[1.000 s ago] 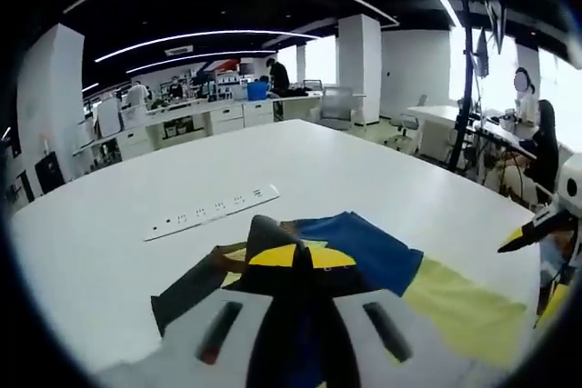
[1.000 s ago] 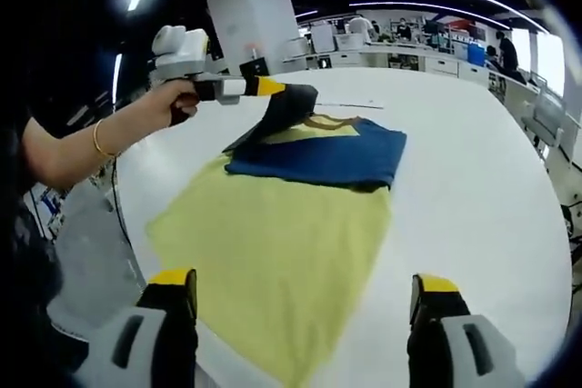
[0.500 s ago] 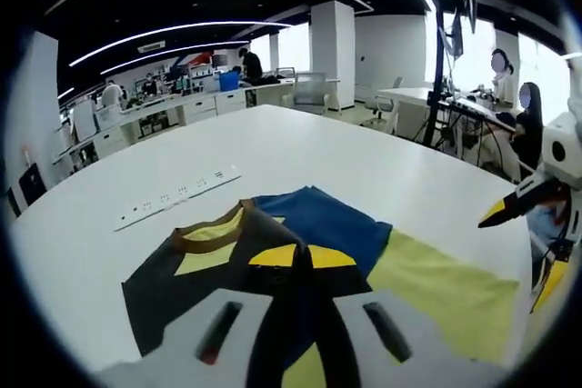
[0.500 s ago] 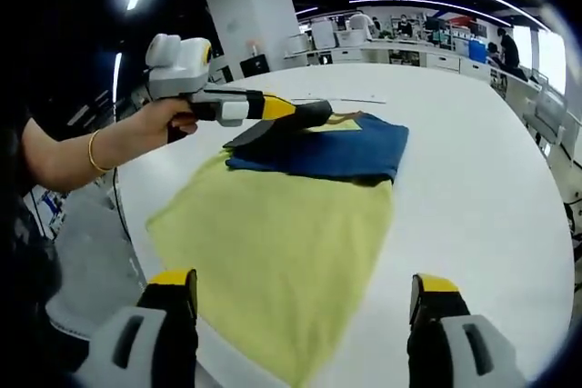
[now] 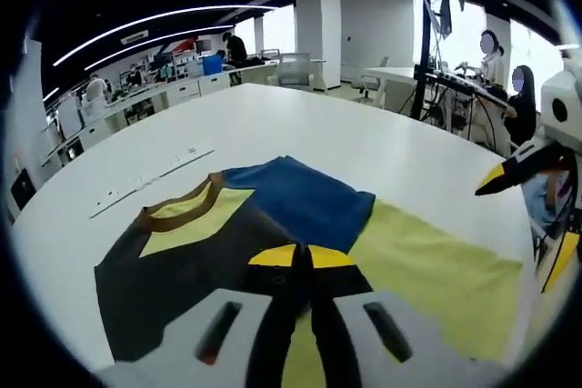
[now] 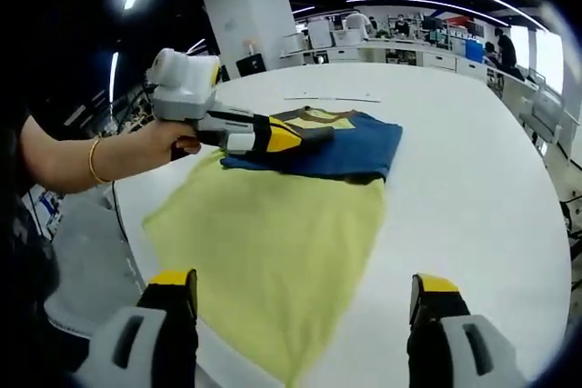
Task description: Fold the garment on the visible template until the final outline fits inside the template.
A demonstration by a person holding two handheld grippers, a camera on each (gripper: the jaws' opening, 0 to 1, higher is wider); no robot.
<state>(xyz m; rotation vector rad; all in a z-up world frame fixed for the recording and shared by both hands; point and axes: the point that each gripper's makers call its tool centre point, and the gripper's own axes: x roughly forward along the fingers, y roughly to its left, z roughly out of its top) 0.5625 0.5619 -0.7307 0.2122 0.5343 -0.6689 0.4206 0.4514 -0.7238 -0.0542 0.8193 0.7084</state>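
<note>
Pinching soft black-and-blue T-shirt (image 5: 273,215) fabric with left gripper (image 5: 301,255) over flat yellow template (image 6: 273,252); holding right gripper (image 6: 303,302) jaws apart.

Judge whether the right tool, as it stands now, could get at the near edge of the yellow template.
Probably yes. The right tool is open, its jaws spread over the near part of the yellow template, with nothing lying between; the left tool and garment are at the far end.

Open-plan office: rows of desks (image 5: 182,88), chairs (image 5: 296,68), monitors.
</note>
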